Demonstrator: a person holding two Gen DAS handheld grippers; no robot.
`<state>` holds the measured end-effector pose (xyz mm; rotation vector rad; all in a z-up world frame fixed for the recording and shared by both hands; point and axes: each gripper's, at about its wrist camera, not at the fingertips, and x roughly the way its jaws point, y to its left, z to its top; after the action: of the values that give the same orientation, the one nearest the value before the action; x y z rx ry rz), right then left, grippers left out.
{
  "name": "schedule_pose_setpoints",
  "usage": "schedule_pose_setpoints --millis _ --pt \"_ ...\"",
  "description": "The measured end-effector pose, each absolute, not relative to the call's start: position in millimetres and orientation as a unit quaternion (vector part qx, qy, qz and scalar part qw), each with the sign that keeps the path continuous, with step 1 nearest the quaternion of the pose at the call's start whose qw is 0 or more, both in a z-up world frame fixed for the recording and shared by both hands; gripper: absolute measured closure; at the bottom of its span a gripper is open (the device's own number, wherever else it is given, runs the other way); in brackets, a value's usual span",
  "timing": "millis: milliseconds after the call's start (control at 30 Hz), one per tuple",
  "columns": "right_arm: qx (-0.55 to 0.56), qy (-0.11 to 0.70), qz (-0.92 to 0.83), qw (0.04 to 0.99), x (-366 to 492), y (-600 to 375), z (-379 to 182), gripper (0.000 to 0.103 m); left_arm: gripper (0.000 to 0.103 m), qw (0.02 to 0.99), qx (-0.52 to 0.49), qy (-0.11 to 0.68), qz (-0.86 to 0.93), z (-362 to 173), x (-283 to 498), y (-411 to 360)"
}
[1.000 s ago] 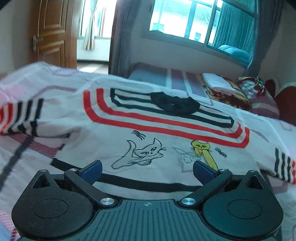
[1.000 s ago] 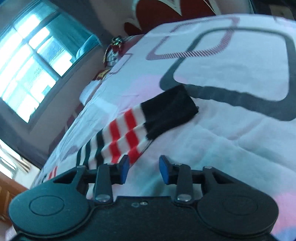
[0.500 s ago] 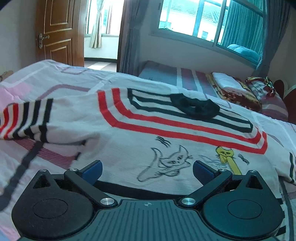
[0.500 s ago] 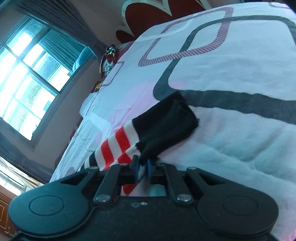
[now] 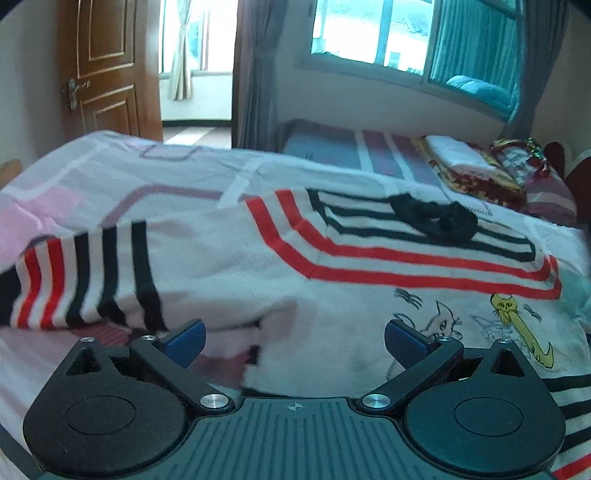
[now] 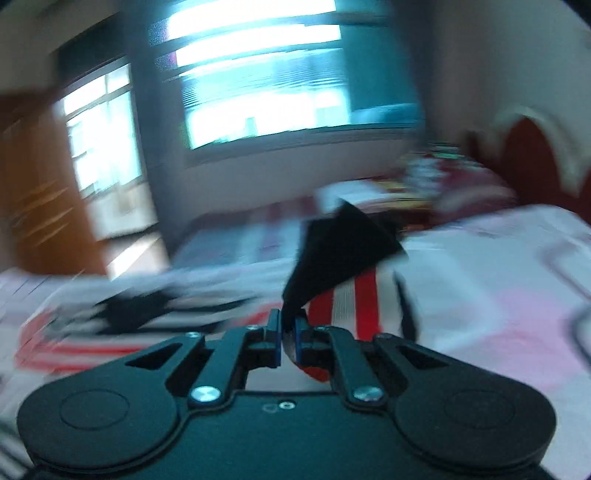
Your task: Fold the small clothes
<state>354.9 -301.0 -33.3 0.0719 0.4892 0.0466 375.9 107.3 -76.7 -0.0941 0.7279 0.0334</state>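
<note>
Change: right gripper (image 6: pixel 289 336), earlier just closing on the flat cuff, now swings it up and over the body; left view has slid toward the other sleeve.
Right fingers: clenched on the sweater's black cuff (image 6: pixel 343 251), red-striped sleeve trailing.
Left gripper (image 5: pixel 293 338): fingers spread wide, nothing between, just above the fabric.
Sweater (image 5: pixel 332 280): cat-print, striped, face-up on the bedsheet (image 5: pixel 110 177).
Progress: early; first sleeve mid-fold, left-hand striped sleeve (image 5: pixel 85 277) still out, body unfolded.
Around: folded blankets (image 5: pixel 476 173), door (image 5: pixel 107 70), window (image 5: pixel 369 29).
Obstruction: none seen; right view blurred.
</note>
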Motion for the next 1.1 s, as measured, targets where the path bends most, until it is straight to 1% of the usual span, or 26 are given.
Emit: schedule_pose_setpoints --millis 233,333,367,433,500,533,567,633,800,833,867,900,967,1033,1100 --pt "0.010 0.312 0.163 0.936 393.7 -147.0 -86.3 0.096 0.000 0.935 -0.059 0.350 0.023 -67.2 371.8 159.1" --pt "-0.007 0.324 0.176 0.929 393.7 -115.4 -102.4 0.095 0.000 0.935 -0.070 0.348 0.015 -68.7 370.6 173.8" --pt "-0.016 0.329 0.174 0.928 389.2 -110.1 -107.3 0.093 0.000 0.934 -0.077 0.348 0.009 -69.6 371.3 176.2" --pt "-0.035 0.319 0.172 0.931 381.9 -102.3 -113.0 0.087 0.000 0.934 -0.090 0.346 -0.010 -71.1 375.3 175.0" --pt "-0.071 0.312 0.191 0.928 374.2 -94.0 -110.5 0.065 0.000 0.934 -0.098 0.341 -0.036 -72.5 381.2 163.7" --pt "-0.085 0.309 0.198 0.926 370.3 -94.1 -110.6 0.061 0.001 0.934 -0.100 0.339 -0.050 -73.2 385.4 156.0" --pt "-0.094 0.306 0.200 0.926 366.5 -92.6 -108.3 0.061 0.009 0.933 -0.103 0.338 -0.067 -74.9 391.3 146.5" --pt "-0.083 0.297 0.191 0.932 358.3 -98.5 -100.5 0.062 0.021 0.926 -0.113 0.348 -0.092 -79.8 401.9 131.2" --pt "-0.028 0.285 0.142 0.948 329.1 -146.7 -75.5 0.062 0.022 0.906 -0.119 0.372 -0.160 -103.5 445.3 87.6" --pt "-0.012 0.286 0.133 0.949 323.2 -159.5 -71.2 0.062 0.025 0.905 -0.115 0.375 -0.167 -107.2 451.6 82.6" --pt "0.001 0.287 0.124 0.950 319.9 -169.9 -69.5 0.062 0.040 0.901 -0.111 0.382 -0.175 -112.3 459.8 76.0" --pt "0.018 0.288 0.114 0.951 315.9 -183.1 -68.2 0.062 0.050 0.894 -0.110 0.394 -0.180 -117.9 466.9 71.0" --pt "0.063 0.292 0.091 0.950 311.8 -210.2 -67.7 0.063 0.099 0.882 -0.108 0.420 -0.182 -132.6 475.9 63.4" --pt "0.100 0.294 0.062 0.949 307.8 -237.4 -69.0 0.062 0.101 0.888 -0.103 0.411 -0.179 -130.5 474.8 59.7" --pt "0.144 0.293 0.034 0.945 304.1 -266.9 -70.8 0.062 0.101 0.895 -0.095 0.398 -0.176 -122.7 470.5 59.3"
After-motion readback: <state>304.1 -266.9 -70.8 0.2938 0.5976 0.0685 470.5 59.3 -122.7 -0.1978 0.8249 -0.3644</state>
